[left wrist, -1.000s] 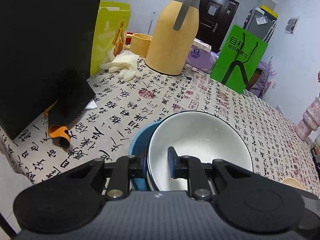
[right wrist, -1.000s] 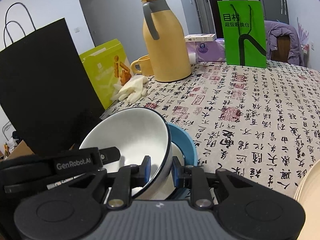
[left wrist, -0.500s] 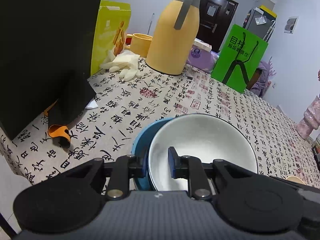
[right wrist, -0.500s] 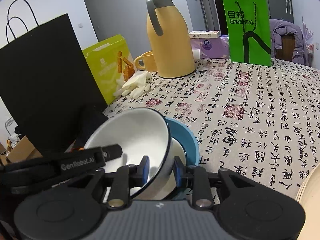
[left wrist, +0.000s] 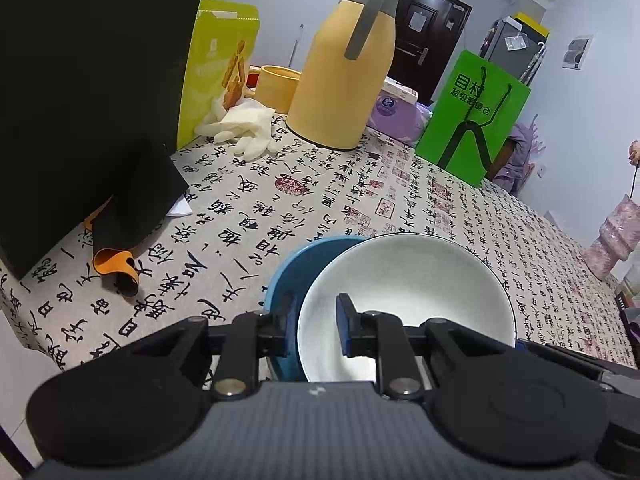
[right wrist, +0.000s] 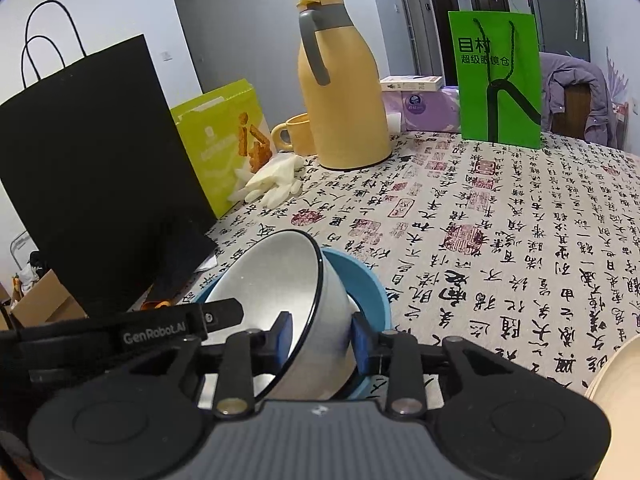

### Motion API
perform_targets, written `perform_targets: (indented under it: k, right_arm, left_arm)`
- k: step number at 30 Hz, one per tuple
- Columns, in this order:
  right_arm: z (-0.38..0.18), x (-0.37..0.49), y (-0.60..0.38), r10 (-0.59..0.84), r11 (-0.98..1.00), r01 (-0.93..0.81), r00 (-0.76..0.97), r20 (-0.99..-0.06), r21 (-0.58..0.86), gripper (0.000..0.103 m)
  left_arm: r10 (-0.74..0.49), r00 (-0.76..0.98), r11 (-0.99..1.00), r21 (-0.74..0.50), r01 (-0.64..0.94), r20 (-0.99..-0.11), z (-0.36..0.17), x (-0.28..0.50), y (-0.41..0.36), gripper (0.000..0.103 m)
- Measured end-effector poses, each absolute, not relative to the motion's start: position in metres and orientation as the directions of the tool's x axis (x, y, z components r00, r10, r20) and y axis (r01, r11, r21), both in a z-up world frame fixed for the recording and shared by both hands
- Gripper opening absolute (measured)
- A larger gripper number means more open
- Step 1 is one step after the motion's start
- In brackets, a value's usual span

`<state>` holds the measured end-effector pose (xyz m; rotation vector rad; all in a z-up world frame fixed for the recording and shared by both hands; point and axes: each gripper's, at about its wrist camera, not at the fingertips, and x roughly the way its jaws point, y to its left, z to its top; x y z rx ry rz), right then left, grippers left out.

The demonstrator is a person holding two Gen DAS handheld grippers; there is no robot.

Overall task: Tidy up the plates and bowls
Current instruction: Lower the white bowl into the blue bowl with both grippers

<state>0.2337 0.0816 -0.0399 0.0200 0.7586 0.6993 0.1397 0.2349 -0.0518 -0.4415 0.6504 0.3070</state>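
Nesting the glossy white dark-rimmed ceramic bowl (left wrist: 404, 292) into the round blue bowl (right wrist: 360, 280) on the calligraphy-print tablecloth (right wrist: 500, 220) – the left gripper (left wrist: 314, 326) pinches its near rim, steadying the tilt, while the right gripper (right wrist: 322, 338) straddles the opposite wall, jaws slackened, apparently for release

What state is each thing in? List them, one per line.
white bowl: tilted, nested in blue bowl
blue bowl: upright on tablecloth
left gripper: shut on white bowl
right gripper: open, straddling white bowl's wall
thermos: upright, lid closed
green bag: standing
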Motion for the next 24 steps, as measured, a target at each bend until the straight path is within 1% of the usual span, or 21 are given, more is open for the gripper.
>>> perform_targets:
  k: [5,7,8,9,13,17,19,20,21,24]
  right_arm:
    - [-0.039,0.237,0.076,0.608,0.768,-0.566,0.497,-0.619,0.299,0.032]
    - [-0.038,0.238,0.074,0.606,0.77,-0.564,0.5,-0.618,0.298,0.033]
    - [-0.038,0.239,0.073,0.606,0.769,-0.564,0.498,-0.62,0.299,0.036]
    - [-0.037,0.239,0.072,0.608,0.768,-0.567,0.497,-0.619,0.299,0.036]
    - [-0.033,0.239,0.069,0.617,0.761,-0.576,0.499,-0.609,0.299,0.039]
    - [-0.024,0.239,0.063,0.62,0.76,-0.582,0.515,-0.592,0.29,0.038]
    - [-0.023,0.239,0.061,0.617,0.761,-0.586,0.517,-0.593,0.28,0.029]
    - [-0.023,0.239,0.061,0.618,0.758,-0.589,0.511,-0.597,0.28,0.015]
    - [-0.025,0.239,0.061,0.61,0.762,-0.587,0.511,-0.606,0.273,0.01]
    - [-0.03,0.24,0.06,0.612,0.762,-0.585,0.511,-0.603,0.277,0.01]
  left_arm:
    - [0.134,0.762,0.868,-0.296,-0.399,-0.634,-0.05,0.139,0.237,0.02]
    - [0.133,0.76,0.869,-0.294,-0.398,-0.637,-0.051,0.14,0.236,0.019]
    - [0.132,0.76,0.87,-0.292,-0.397,-0.637,-0.052,0.141,0.236,0.018]
    - [0.135,0.76,0.871,-0.289,-0.397,-0.636,-0.053,0.141,0.235,0.016]
    - [0.141,0.758,0.869,-0.288,-0.403,-0.637,-0.054,0.142,0.236,0.016]
    - [0.121,0.762,0.864,-0.31,-0.396,-0.636,-0.055,0.141,0.24,0.016]
    - [0.118,0.762,0.864,-0.312,-0.394,-0.636,-0.055,0.142,0.24,0.017]
    - [0.119,0.762,0.865,-0.309,-0.394,-0.637,-0.055,0.142,0.24,0.017]
    - [0.121,0.761,0.866,-0.307,-0.394,-0.637,-0.054,0.142,0.239,0.017]
    - [0.121,0.762,0.865,-0.309,-0.395,-0.636,-0.054,0.143,0.239,0.017]
